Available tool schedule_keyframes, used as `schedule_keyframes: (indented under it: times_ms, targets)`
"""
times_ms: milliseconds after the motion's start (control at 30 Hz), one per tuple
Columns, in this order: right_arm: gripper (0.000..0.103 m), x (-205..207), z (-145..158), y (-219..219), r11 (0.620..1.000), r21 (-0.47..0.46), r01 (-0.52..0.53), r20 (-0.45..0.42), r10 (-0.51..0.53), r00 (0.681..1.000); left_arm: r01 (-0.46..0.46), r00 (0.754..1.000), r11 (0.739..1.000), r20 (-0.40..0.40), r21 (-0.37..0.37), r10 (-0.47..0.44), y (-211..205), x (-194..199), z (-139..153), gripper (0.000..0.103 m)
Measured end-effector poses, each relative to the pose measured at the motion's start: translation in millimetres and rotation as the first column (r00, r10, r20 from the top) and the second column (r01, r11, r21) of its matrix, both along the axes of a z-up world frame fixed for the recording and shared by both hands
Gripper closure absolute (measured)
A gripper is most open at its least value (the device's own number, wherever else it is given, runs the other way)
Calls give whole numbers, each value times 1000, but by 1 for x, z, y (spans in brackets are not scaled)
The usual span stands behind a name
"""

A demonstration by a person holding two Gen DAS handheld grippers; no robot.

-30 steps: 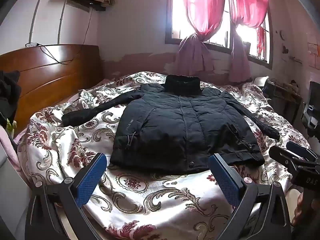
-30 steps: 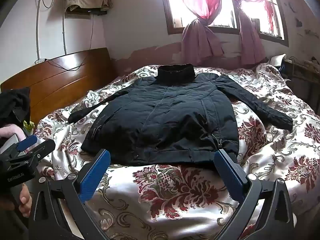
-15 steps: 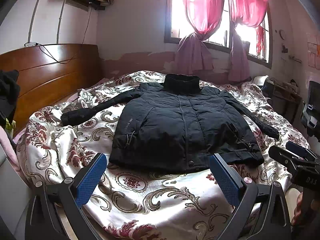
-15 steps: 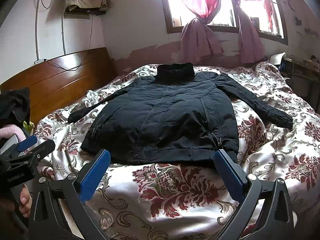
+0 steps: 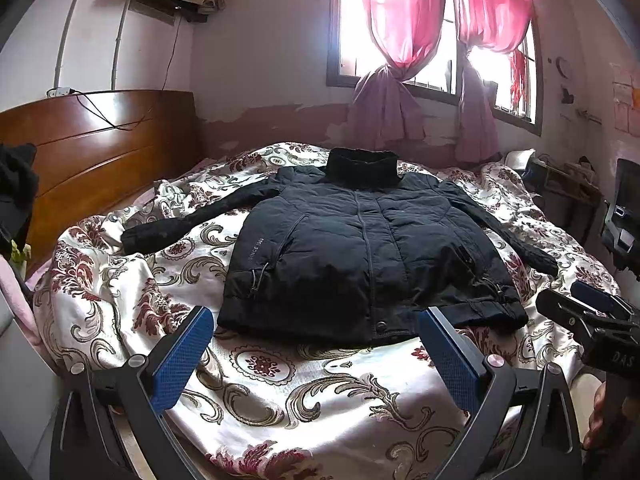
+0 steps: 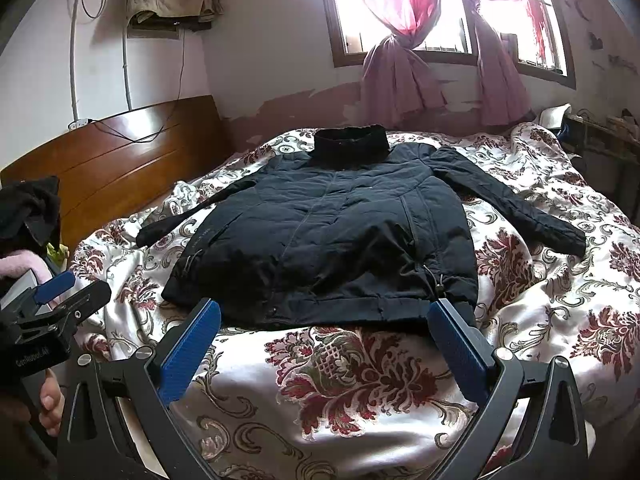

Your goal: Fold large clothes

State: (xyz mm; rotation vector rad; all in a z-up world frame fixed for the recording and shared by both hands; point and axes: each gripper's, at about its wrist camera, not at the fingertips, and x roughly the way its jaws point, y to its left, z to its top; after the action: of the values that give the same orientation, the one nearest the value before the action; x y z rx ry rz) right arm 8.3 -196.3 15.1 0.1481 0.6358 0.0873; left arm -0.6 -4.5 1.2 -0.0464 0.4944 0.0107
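A black padded jacket (image 5: 360, 248) (image 6: 332, 232) lies flat and face up on the bed, collar toward the window, both sleeves spread out to the sides. My left gripper (image 5: 316, 348) hovers open just short of the jacket's hem, with nothing between its blue pads. My right gripper (image 6: 324, 344) is likewise open and empty in front of the hem. Each gripper shows at the edge of the other's view, held by a hand: the right gripper (image 5: 592, 320) and the left gripper (image 6: 52, 312).
The bed carries a floral cream and maroon cover (image 5: 280, 380) (image 6: 360, 392). A wooden headboard (image 5: 100, 152) stands at the left, dark clothes (image 6: 28, 212) beside it. Pink curtains (image 5: 400, 40) hang at the window behind. Furniture (image 5: 568, 184) crowds the right side.
Both views have crept slightly nearer and lower toward the jacket's hem. The jacket has not moved, and both grippers stay open.
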Motion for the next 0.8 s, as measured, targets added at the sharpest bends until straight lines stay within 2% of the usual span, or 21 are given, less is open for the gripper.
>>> schedule_keyframes:
  times_ms: [800]
  targets:
    - [1,-1,0,-1,1000,4,0,0,0,1000,1,1000,1000,1,3,-1,0,0,0,0]
